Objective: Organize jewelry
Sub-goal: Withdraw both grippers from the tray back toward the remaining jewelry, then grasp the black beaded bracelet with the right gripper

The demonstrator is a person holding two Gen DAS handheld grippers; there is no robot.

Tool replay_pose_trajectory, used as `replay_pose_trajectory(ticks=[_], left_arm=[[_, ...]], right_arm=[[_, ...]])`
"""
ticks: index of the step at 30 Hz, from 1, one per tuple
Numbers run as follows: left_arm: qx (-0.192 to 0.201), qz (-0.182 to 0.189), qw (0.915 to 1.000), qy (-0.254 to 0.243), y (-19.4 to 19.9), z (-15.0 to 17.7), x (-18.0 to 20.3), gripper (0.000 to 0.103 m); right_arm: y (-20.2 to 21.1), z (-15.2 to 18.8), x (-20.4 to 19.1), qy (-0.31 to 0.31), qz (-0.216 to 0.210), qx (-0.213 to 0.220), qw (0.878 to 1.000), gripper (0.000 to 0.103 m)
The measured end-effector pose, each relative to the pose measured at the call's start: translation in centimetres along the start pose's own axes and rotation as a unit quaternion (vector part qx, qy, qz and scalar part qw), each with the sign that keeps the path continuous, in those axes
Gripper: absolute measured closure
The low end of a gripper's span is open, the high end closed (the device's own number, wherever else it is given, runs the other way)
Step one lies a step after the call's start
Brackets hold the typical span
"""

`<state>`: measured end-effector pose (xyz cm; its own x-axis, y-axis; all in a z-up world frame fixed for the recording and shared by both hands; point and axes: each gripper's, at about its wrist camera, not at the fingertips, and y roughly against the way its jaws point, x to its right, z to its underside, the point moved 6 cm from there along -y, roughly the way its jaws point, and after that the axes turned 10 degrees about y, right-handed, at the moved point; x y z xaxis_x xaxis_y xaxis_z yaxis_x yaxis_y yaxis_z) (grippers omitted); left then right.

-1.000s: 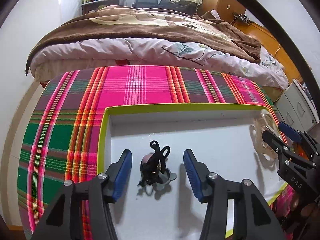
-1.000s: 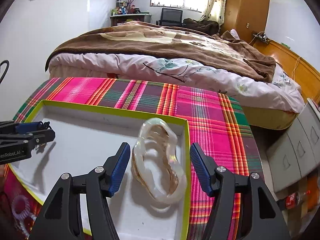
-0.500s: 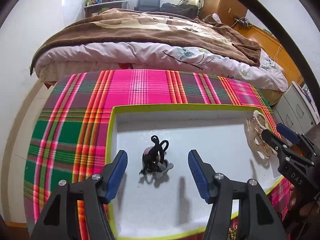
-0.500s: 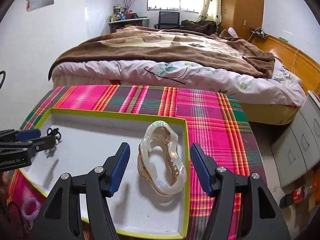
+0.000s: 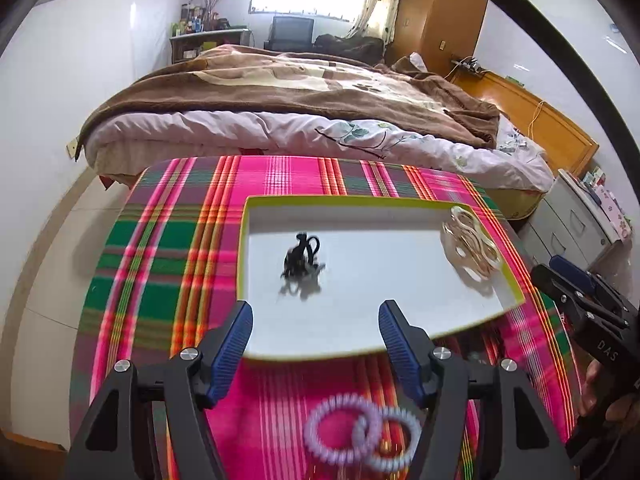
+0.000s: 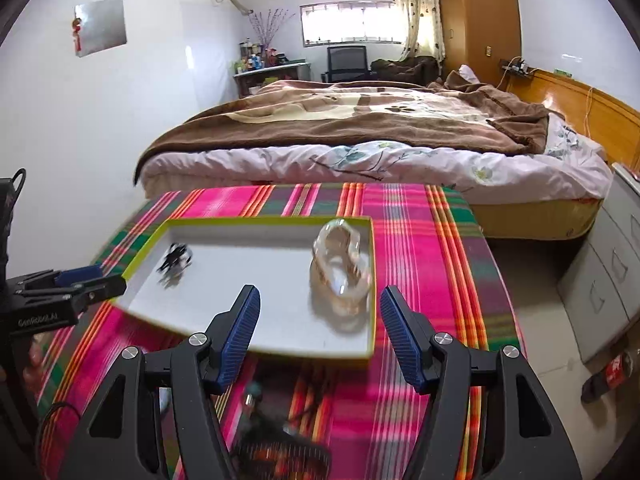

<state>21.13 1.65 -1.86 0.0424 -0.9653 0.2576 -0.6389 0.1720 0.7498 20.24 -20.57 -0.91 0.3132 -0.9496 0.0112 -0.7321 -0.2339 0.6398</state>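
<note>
Both grippers drawn back off the tray (image 5: pixel 516 300), left gripper (image 5: pixel 314 340) and right gripper (image 6: pixel 320 326) fingers apart, empty, black hair tie (image 5: pixel 300 258) tray-left, pearly claw clip (image 5: pixel 472 248) along right rim, long axis near-to-far, lilac coil ties (image 5: pixel 360 434) on plaid cloth (image 5: pixel 160 260) before tray.

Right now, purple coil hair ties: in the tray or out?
Out. The purple coil hair ties lie on the plaid cloth, nearer the camera than the tray.

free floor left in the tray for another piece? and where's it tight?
Tray: bare white floor between the black hair tie on the left and the pearly hair clip at the right wall, plus the whole near strip. Crowded: plaid cloth in front of the tray, where the lilac coil ties lie.
</note>
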Motion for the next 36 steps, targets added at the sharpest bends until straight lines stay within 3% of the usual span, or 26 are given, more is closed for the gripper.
replay_pose_trajectory(ticks=[8, 15, 25, 30, 34, 36], left_arm=[[0.009, 0.015, 0.9998, 0.011, 3.3, 4.1, -1.2, 0.038], [0.012, 0.024, 0.9993, 0.026, 4.7, 7.1, -2.2, 0.038], [0.015, 0.013, 0.9997, 0.012, 5.2, 8.9, -2.2, 0.034], [0.01, 0.013, 0.9998, 0.014, 4.9, 9.1, -2.2, 0.033], [0.003, 0.011, 0.9998, 0.017, 4.5, 9.3, -2.5, 0.033], [0.004, 0.011, 0.9998, 0.017, 4.4, 9.4, -2.6, 0.033]], right_arm=[[2.8, 3.6, -0.9, 0.001, -0.04, -0.003, 0.999, 0.04], [3.2, 6.7, -3.5, 0.01, -0.047, -0.009, 0.999, 0.04], [1.9, 7.3, -5.4, 0.042, -0.051, -0.027, 0.997, 0.041], [0.2, 7.7, -5.8, 0.029, -0.048, -0.061, 0.997, 0.054], [-0.4, 8.1, -5.8, 0.032, -0.037, -0.07, 0.996, 0.057], [-0.6, 8.2, -5.7, 0.031, -0.029, -0.076, 0.996, 0.065]])
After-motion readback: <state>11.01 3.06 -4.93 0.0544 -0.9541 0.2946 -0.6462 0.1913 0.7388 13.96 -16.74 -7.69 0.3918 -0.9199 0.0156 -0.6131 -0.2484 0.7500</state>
